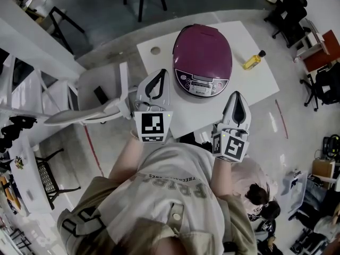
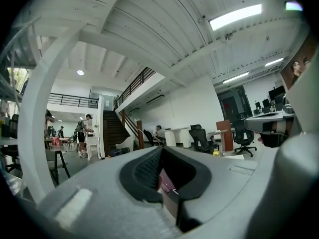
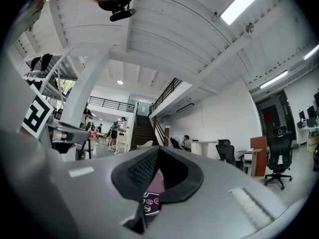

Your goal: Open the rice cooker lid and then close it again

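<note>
Purple rice cooker (image 1: pixel 202 54), lid down, on white table (image 1: pixel 154 68). Left gripper (image 1: pixel 158 74), right gripper (image 1: pixel 237 95) both pinched shut, empty, just short of it. Lid looks rigid, glossy, slippery; best hold probably front catch above control panel (image 1: pixel 202 84)

The rice cooker (image 1: pixel 202 57) lid is seen as smooth, glossy purple plastic, and its control panel (image 1: pixel 201 85) as silvery. The bench (image 1: pixel 260 86) is finished in matt white. The left tool (image 1: pixel 161 73) and right tool (image 1: pixel 237 94) are shelled in matt grey plastic and lined with black ribbed pads (image 2: pixel 147 169).
</note>
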Demonstrator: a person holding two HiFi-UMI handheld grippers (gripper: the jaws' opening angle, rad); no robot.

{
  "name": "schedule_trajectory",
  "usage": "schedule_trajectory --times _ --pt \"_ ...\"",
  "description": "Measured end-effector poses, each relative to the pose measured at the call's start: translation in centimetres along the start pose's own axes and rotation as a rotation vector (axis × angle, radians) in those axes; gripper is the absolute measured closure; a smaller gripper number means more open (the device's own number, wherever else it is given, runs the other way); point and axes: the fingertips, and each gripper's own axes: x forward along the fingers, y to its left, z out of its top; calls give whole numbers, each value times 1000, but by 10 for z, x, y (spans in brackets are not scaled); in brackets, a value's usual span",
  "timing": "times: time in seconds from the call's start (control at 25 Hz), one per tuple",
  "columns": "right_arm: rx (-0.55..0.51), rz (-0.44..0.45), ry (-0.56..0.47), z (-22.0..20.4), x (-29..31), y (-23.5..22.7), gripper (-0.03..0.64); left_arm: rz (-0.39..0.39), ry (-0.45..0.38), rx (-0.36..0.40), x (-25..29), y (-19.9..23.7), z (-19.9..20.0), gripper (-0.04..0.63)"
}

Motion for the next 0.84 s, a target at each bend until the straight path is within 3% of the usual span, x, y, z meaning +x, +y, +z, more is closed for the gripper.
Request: schedule_trajectory --times 0.84 --pt "-64 7 4 7 -9 1 617 1 13 20 -8 1 -3 586"
